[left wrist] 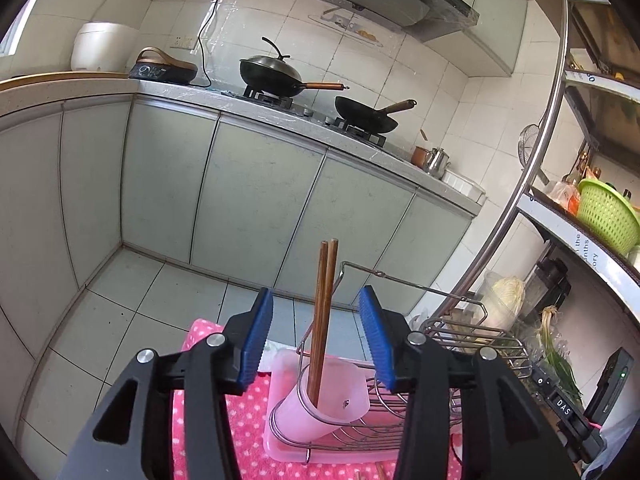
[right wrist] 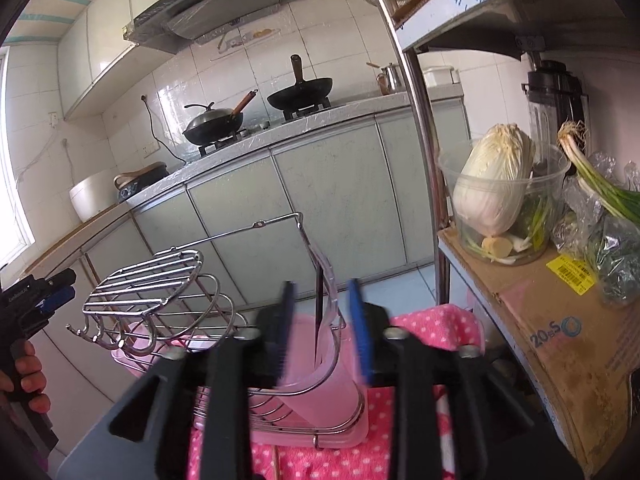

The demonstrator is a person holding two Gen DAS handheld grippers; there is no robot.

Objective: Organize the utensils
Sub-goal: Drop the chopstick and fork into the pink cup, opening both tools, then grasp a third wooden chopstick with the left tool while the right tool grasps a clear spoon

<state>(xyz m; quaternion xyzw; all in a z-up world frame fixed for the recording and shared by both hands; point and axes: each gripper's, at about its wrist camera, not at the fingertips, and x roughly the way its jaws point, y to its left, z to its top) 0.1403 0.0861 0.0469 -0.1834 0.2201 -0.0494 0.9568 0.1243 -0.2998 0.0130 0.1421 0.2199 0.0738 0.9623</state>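
Observation:
Two brown wooden chopsticks (left wrist: pixel 324 300) stand upright in a pale pink plastic cup (left wrist: pixel 340 396). The cup sits in a wire drying rack (left wrist: pixel 460 336) on a pink tray (left wrist: pixel 280 420) over a dotted pink towel (left wrist: pixel 248 440). My left gripper (left wrist: pixel 316 332) is open, its blue pads either side of the chopsticks without touching them. In the right wrist view the chopsticks (right wrist: pixel 319 312) show as a dark stick in the cup (right wrist: pixel 316 384), between the blurred blue pads of my right gripper (right wrist: pixel 322 332), which is open too. At that view's left edge a hand (right wrist: pixel 28 376) holds the left gripper (right wrist: pixel 52 292).
A metal shelf pole (right wrist: pixel 420 120) rises just right of the rack. The shelf holds a cabbage in a clear tub (right wrist: pixel 496 184), scallions and a cardboard sheet (right wrist: pixel 560 320). A green basket (left wrist: pixel 608 216) sits higher up. Across the floor, a counter carries two woks (left wrist: pixel 276 72).

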